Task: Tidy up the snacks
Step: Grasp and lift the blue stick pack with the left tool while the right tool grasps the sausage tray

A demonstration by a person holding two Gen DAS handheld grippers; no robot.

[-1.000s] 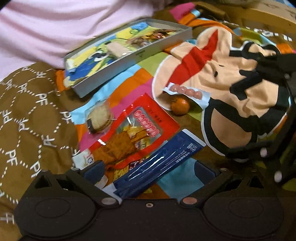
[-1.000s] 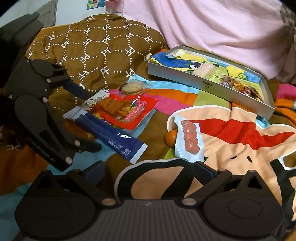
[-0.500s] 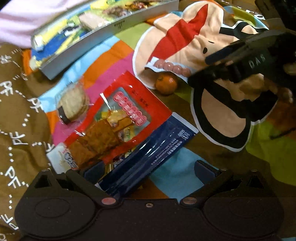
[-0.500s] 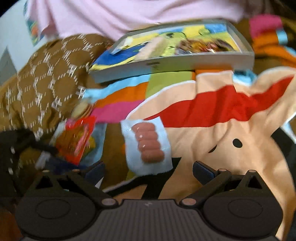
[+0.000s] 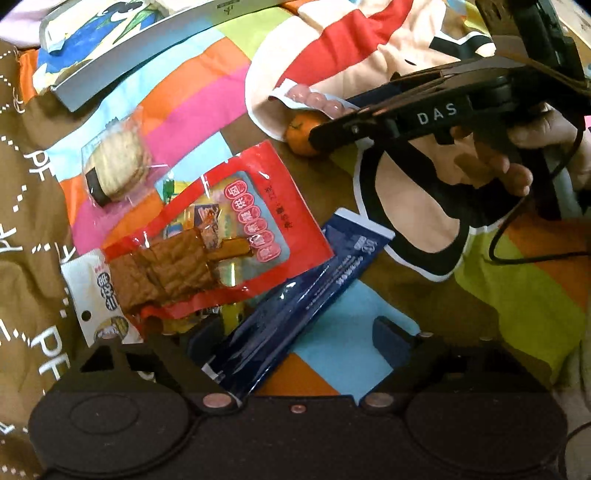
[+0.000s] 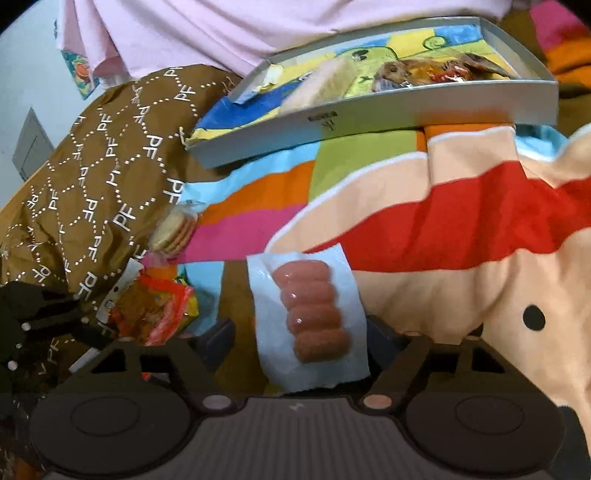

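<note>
Left tongs [image 5: 301, 341]: spread wide, gripping nothing. The near end of the dark blue sachet [image 5: 295, 295] lies between the fingers, close against the left finger; contact can't be confirmed.

Left to right in the left wrist view:
- white snack pack [image 5: 98, 295] at near left, partly under the red tofu snack bag [image 5: 218, 236]
- wrapped round biscuit [image 5: 116, 166] just beyond the red bag
- blue sachet overlapped by the red bag's right edge
- orange [image 5: 301, 134] further right, tucked under the sausage pack [image 5: 314, 99]

Right tongs [image 6: 301, 345]: spread wide, straddling the sausage pack [image 6: 314, 317]. Pack sits between the two fingers, its near end deep in the gap. Fingers not closed on it; whether either pad touches the wrapper can't be told. In the left wrist view the right tongs' finger [image 5: 369, 122] overlaps the pack and the orange, with the person's hand [image 5: 517, 147] on the grip.

Surface: a bed with a multicolour cartoon-print blanket [image 6: 461, 221] and a brown patterned cover [image 6: 92, 177] at left. Grey tray [image 6: 369, 122] at the far side, holding a wrapped pastry and some small wrapped sweets. Pink fabric [image 6: 221, 29] behind it; pale wall at far left.
</note>
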